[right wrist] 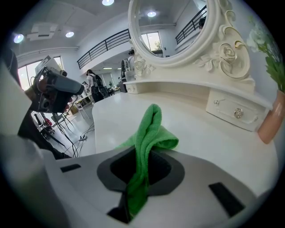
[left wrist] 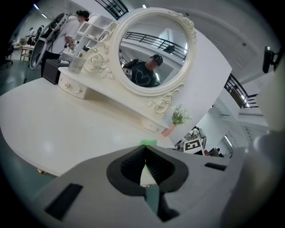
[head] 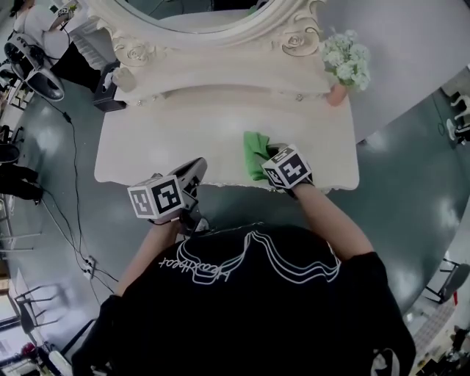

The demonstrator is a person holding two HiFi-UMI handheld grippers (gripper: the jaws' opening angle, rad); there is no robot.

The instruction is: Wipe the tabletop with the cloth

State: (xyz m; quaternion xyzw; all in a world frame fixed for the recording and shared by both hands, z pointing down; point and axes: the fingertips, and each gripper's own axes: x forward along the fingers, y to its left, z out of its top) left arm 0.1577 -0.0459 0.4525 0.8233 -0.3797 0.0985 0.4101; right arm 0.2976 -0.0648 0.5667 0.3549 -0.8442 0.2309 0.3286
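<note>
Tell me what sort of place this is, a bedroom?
Probably not a home: likely a big lab or studio hall. The ornate white dressing table with its oval mirror stands on a grey floor with trailing cables, near a railed upper gallery.

Bright, even overhead light from ceiling lamps [right wrist: 107, 2] at top centre; gripper views fisheye-warped w/ dark vignetted corners, foreground soft.
</note>
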